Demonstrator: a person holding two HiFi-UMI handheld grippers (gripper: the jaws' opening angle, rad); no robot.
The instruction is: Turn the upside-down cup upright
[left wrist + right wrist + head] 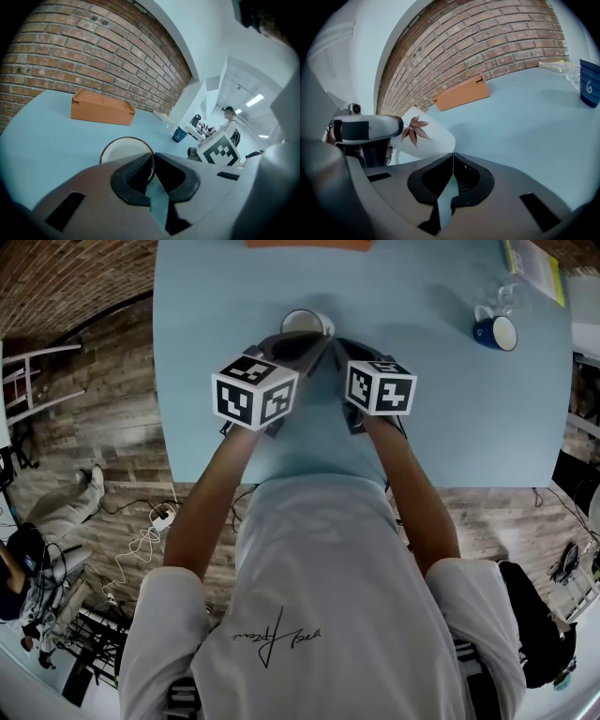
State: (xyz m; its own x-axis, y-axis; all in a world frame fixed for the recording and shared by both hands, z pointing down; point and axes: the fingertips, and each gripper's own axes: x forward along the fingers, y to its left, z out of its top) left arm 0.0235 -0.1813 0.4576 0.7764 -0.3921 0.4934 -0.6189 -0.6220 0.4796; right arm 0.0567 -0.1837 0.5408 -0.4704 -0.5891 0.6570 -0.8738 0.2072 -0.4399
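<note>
Orange box (309,244) cut by head view's top edge; cup (307,322) mostly hidden there.

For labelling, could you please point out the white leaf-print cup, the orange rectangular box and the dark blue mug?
white leaf-print cup (433,138): right gripper view, side wall.
orange rectangular box (98,112): left gripper view, front face.
dark blue mug (502,332): head view, interior.

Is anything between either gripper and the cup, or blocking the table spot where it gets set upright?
Nothing visible does. The left gripper and right gripper are both closed on the rim of the cup, holding it tilted. The table around it is bare; the orange box and blue mug stand far off.
</note>
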